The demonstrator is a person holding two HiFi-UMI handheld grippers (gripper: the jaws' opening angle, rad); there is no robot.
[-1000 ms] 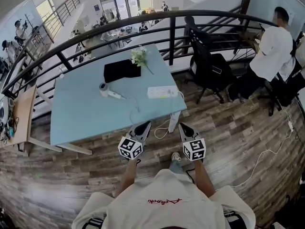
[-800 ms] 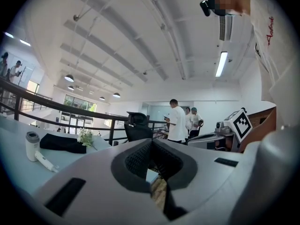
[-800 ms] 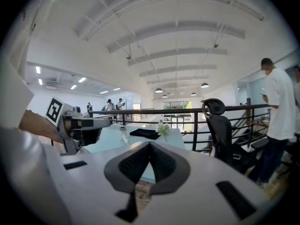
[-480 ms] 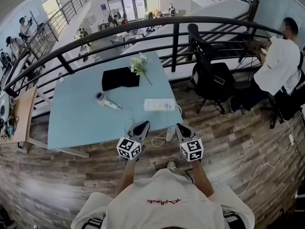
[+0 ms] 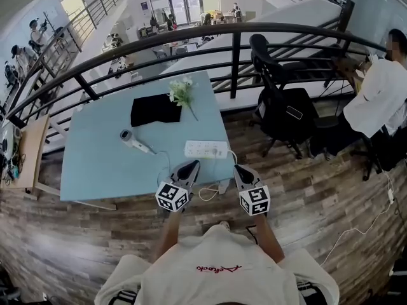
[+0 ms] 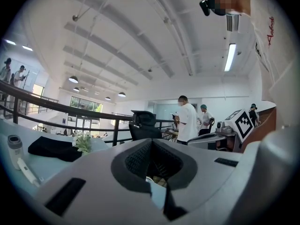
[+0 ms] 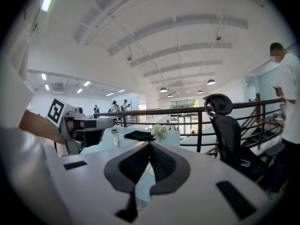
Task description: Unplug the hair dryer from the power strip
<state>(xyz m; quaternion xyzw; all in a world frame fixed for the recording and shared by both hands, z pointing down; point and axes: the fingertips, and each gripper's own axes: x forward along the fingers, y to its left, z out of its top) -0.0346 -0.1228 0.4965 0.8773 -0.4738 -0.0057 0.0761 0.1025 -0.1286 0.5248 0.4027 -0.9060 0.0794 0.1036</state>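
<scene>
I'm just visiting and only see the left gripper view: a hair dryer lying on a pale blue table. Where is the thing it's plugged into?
Observer: A white power strip lies on the table, right of the hair dryer, near the edge closest to the person.
Operator: Is the dryer really plugged in?
Observer: The head view shows a thin cord running from it toward the strip. The plug itself is too small to make out.
Operator: And the other gripper?
Observer: The right gripper has its jaws together, with nothing between them.
</scene>
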